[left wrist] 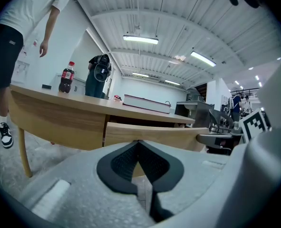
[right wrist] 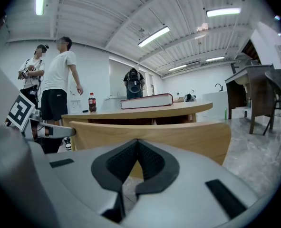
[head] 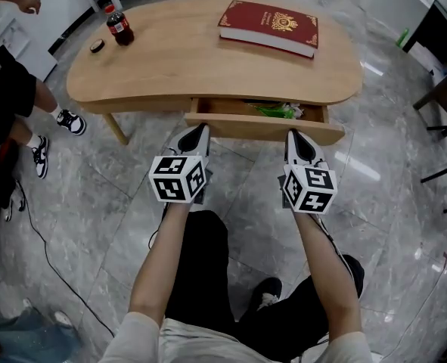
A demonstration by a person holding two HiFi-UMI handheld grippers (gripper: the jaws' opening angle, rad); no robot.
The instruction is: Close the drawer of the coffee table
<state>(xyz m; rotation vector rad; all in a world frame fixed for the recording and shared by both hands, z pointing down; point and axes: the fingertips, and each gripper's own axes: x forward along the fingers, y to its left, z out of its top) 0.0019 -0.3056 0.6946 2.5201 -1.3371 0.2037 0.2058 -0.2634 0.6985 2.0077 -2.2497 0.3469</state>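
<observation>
The wooden coffee table (head: 178, 59) has its drawer (head: 265, 128) pulled out toward me, with a green item (head: 280, 111) inside. My left gripper (head: 200, 129) is shut and empty, its tips at the left part of the drawer front (left wrist: 150, 135). My right gripper (head: 293, 135) is also shut and empty, its tips at the right part of the drawer front (right wrist: 150, 134). In both gripper views the pale wood panel fills the space just beyond the closed jaws. I cannot tell if the tips touch it.
A red book (head: 269, 26), a cola bottle (head: 119, 26) and a small black cap (head: 97, 46) lie on the tabletop. A person (head: 7, 104) stands at the left. Dark chair legs (head: 442, 127) stand at the right. A cable (head: 41, 240) runs over the marble floor.
</observation>
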